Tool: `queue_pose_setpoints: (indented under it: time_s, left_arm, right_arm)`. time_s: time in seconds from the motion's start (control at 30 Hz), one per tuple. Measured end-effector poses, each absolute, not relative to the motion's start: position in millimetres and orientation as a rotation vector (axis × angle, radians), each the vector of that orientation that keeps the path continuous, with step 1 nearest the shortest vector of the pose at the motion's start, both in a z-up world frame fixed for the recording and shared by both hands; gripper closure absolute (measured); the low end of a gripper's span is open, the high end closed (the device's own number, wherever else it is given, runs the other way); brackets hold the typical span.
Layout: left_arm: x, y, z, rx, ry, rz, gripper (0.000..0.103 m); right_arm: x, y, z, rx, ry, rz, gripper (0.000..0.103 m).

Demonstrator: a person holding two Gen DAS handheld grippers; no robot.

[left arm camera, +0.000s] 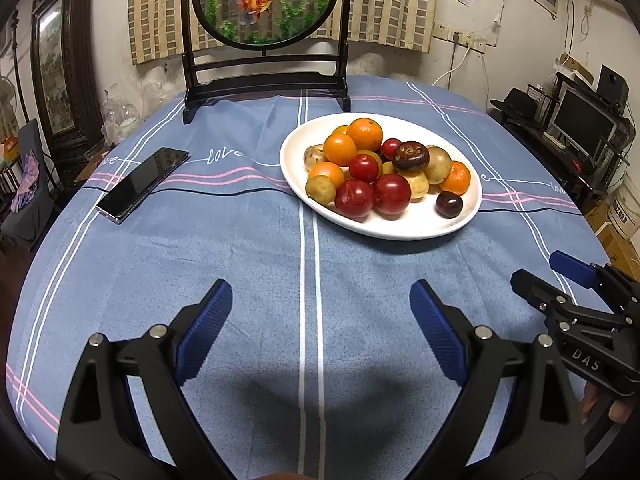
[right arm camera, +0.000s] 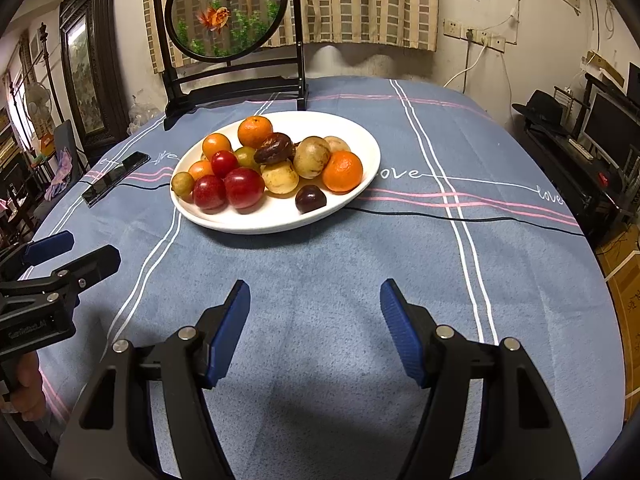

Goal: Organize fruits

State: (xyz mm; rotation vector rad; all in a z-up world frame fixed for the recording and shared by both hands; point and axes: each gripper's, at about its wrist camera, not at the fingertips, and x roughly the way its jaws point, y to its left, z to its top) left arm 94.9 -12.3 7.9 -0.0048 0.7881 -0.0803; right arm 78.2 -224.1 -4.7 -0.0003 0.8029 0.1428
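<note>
A white oval plate (left arm camera: 296,160) (right arm camera: 360,136) on the blue tablecloth holds a heap of fruit: oranges (left arm camera: 365,134) (right arm camera: 342,171), red plums (left arm camera: 392,194) (right arm camera: 244,187), yellow-green round fruits (left arm camera: 320,189) (right arm camera: 311,157), and dark purple fruits (left arm camera: 449,204) (right arm camera: 310,199). My left gripper (left arm camera: 320,300) is open and empty, above the cloth short of the plate. My right gripper (right arm camera: 314,300) is open and empty, also short of the plate. Each gripper shows in the other's view, the right one (left arm camera: 536,272) and the left one (right arm camera: 86,250).
A black phone (left arm camera: 143,184) (right arm camera: 116,178) lies on the cloth left of the plate. A dark wooden stand with a round goldfish screen (left arm camera: 264,4) (right arm camera: 226,10) stands at the table's far edge. Shelves and monitors are to the right.
</note>
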Motion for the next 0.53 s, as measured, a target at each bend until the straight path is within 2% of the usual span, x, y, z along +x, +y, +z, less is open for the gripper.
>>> queue_pose_setpoints:
  time_s: [0.53]
  left_arm:
    - [92.8,-14.0,4.0,0.004,0.805,-0.081,0.01]
  right_arm:
    - [75.7,-225.0,-7.9,-0.002,0.806,0.142,0.035]
